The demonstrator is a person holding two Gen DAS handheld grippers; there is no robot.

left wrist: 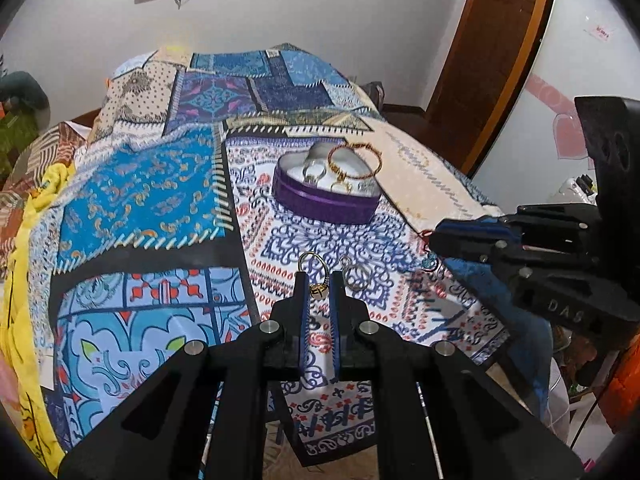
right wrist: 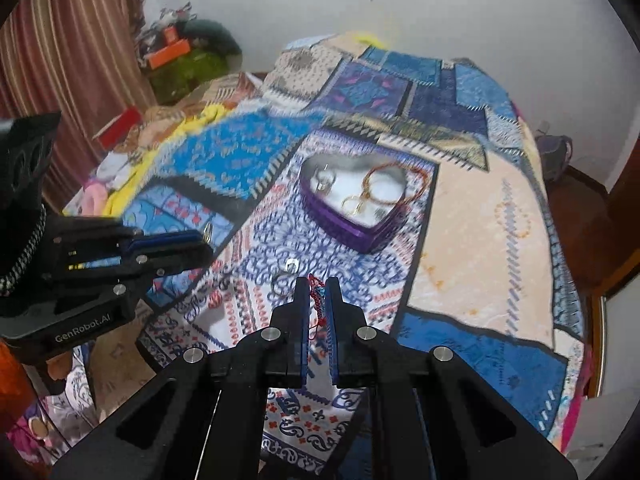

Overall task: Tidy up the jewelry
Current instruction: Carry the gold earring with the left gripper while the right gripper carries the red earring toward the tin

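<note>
A purple heart-shaped tin (left wrist: 326,200) sits on the patterned bedspread, also in the right wrist view (right wrist: 352,232). It holds gold bangles (left wrist: 354,162) and rings. My left gripper (left wrist: 320,280) is shut on a gold ring (left wrist: 319,276) a little above the cloth, in front of the tin. It shows at the left of the right wrist view (right wrist: 200,238). My right gripper (right wrist: 318,286) is shut on a red braided bracelet (right wrist: 316,296) with a blue bead. It shows at the right of the left wrist view (left wrist: 432,240). A silver ring (left wrist: 356,274) lies on the cloth between them.
The bedspread (left wrist: 160,184) covers the bed and slopes off at the right edge (right wrist: 560,280). Yellow cloth (left wrist: 24,280) and clutter (right wrist: 120,128) lie at the left side. A wooden door frame (left wrist: 500,60) stands right of the bed.
</note>
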